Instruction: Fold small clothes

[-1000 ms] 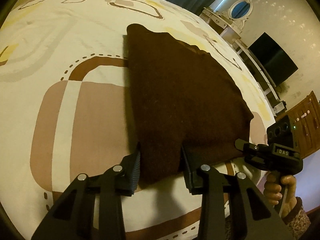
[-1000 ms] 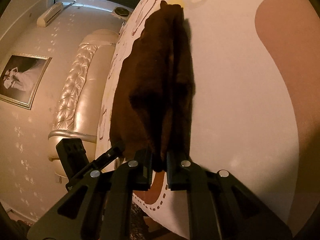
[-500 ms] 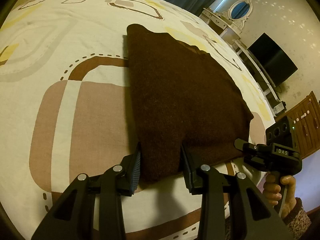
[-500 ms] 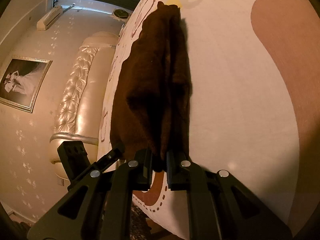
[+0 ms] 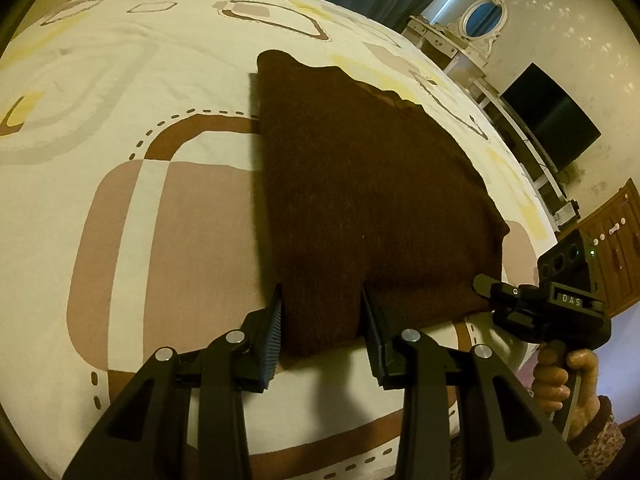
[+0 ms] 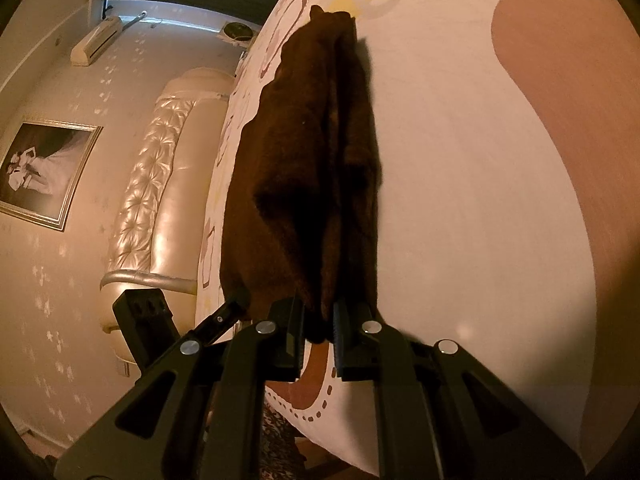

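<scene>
A dark brown knitted garment (image 5: 368, 200) lies folded on the patterned bedspread (image 5: 120, 120). My left gripper (image 5: 320, 328) is open, its jaws on either side of the garment's near left corner. My right gripper (image 6: 318, 332) is shut on the garment's (image 6: 308, 168) near right corner, with fabric pinched between the pads. In the left wrist view the right gripper (image 5: 480, 284) meets the garment's right corner. In the right wrist view the left gripper (image 6: 236, 304) touches the cloth's far corner.
The bed's near edge runs just below both grippers. A padded headboard (image 6: 160, 184) and a framed picture (image 6: 44, 172) are on the wall side. A television (image 5: 548, 120), a dresser with an oval mirror (image 5: 480, 20) and a wooden cabinet (image 5: 612, 240) stand beyond the bed.
Almost nothing has moved. The left jaws stay open around the corner and the right jaws stay shut on the cloth, with only a slight shift of the views.
</scene>
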Available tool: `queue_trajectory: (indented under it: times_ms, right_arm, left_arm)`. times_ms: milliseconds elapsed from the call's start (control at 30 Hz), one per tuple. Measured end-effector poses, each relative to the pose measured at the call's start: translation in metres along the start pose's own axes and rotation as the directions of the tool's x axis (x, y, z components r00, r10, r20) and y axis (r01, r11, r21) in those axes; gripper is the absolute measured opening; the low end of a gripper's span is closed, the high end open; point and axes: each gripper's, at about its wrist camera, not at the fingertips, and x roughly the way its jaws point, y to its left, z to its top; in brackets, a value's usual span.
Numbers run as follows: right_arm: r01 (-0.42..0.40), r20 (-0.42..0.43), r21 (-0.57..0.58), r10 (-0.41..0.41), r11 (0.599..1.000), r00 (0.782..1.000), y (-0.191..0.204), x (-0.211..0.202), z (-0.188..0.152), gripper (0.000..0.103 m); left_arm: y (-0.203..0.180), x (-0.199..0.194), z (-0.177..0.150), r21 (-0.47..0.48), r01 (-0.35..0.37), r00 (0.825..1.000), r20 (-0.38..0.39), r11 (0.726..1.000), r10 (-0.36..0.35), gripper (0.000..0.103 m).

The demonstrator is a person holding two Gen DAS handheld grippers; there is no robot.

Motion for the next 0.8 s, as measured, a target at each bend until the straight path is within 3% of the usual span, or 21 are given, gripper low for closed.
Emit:
queue_trajectory:
  times_ms: [267, 367, 433, 500, 600, 800]
  right_arm:
    - [0.018, 0.005, -0.008, -0.018, 1.000, 1.000, 0.003, -0.002, 0.000, 0.011]
    - [0.028, 0.005, -0.006, -0.028, 1.000, 1.000, 0.004, -0.006, 0.003, 0.025]
    - [0.009, 0.032, 0.002, -0.009, 1.000, 0.999, 0.003, -0.017, 0.009, 0.044]
    - [0.000, 0.075, -0.003, 0.000, 1.000, 0.997, 0.003, -0.028, 0.018, 0.054]
    - [0.010, 0.101, 0.002, -0.010, 1.000, 0.995, 0.001, -0.031, 0.037, 0.058]
    - [0.004, 0.124, 0.031, -0.008, 1.000, 0.992, 0.000, -0.011, 0.073, 0.058]
  left_arm:
    - [0.000, -0.002, 0.001, -0.012, 0.019, 1.000, 0.003, 1.000, -0.019, 0.037]
    - [0.010, -0.008, 0.004, -0.051, 0.091, 0.996, 0.015, 0.995, -0.090, 0.041]
    - [0.019, -0.016, 0.008, -0.064, 0.137, 0.990, 0.042, 0.988, -0.134, 0.046]
    - [0.024, -0.020, 0.013, -0.055, 0.142, 0.988, 0.068, 0.988, -0.138, 0.051]
    - [0.032, -0.015, 0.027, -0.068, 0.173, 0.983, 0.067, 0.983, -0.169, 0.059]
    - [0.048, 0.017, 0.056, -0.178, 0.216, 0.976, 0.030, 0.960, -0.214, 0.060]
